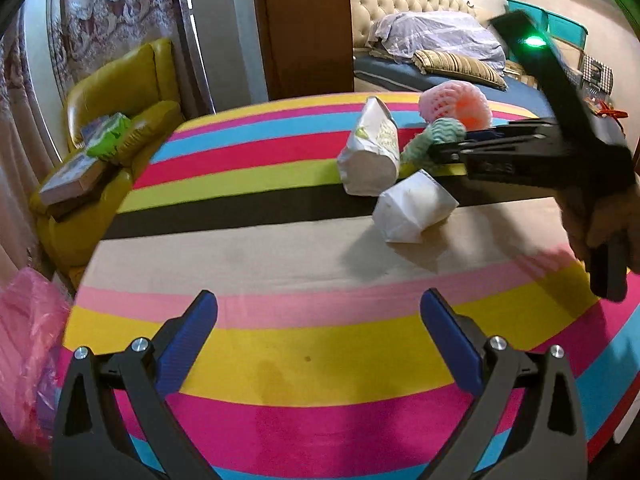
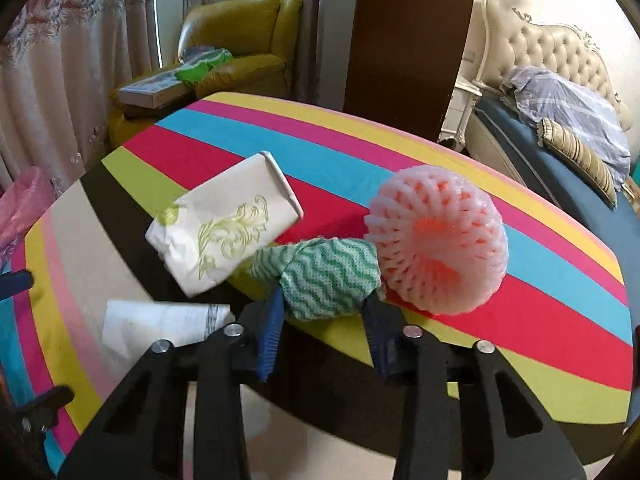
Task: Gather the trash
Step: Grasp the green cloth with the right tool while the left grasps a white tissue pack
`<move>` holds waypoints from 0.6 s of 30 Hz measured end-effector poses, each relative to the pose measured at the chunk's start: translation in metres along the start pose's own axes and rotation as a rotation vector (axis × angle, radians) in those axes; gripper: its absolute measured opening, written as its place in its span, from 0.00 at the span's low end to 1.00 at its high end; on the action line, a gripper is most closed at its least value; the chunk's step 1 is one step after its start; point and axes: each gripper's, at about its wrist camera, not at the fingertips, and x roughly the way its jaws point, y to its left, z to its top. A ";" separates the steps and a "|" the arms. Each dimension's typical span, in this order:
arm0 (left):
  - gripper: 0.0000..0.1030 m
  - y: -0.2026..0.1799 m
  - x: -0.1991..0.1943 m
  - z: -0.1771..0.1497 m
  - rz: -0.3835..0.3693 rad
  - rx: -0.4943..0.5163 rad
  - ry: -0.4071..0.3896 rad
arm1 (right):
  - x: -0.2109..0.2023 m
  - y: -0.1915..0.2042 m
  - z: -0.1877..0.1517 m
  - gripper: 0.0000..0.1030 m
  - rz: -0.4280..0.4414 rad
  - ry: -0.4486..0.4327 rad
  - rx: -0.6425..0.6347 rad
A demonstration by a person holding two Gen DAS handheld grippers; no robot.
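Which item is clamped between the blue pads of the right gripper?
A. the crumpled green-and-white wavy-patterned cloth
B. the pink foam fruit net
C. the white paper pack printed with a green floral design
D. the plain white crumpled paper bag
A: in the right wrist view the right gripper has its pads pressed on either side of the crumpled green-and-white wavy-patterned cloth, while the other three items lie on the striped tablecloth.

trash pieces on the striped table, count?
4: green-patterned paper cup, plain white cup nearer the cameras, pink foam net, green wavy cloth in the right tongs. None visibly hidden.
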 end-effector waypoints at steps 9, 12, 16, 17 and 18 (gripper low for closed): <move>0.96 -0.022 0.029 0.027 -0.065 -0.044 0.039 | -0.049 -0.024 -0.056 0.34 -0.027 -0.011 0.067; 0.95 -0.032 0.041 0.040 -0.088 -0.070 0.051 | -0.064 -0.032 -0.076 0.34 -0.033 -0.007 0.103; 0.95 -0.048 0.054 0.054 -0.088 -0.060 0.058 | -0.081 -0.039 -0.095 0.34 -0.043 -0.019 0.138; 0.91 -0.052 0.058 0.057 -0.081 -0.050 0.063 | -0.085 -0.041 -0.100 0.34 -0.042 -0.022 0.146; 0.89 -0.055 0.062 0.060 -0.075 -0.040 0.069 | -0.087 -0.042 -0.103 0.34 -0.036 -0.023 0.155</move>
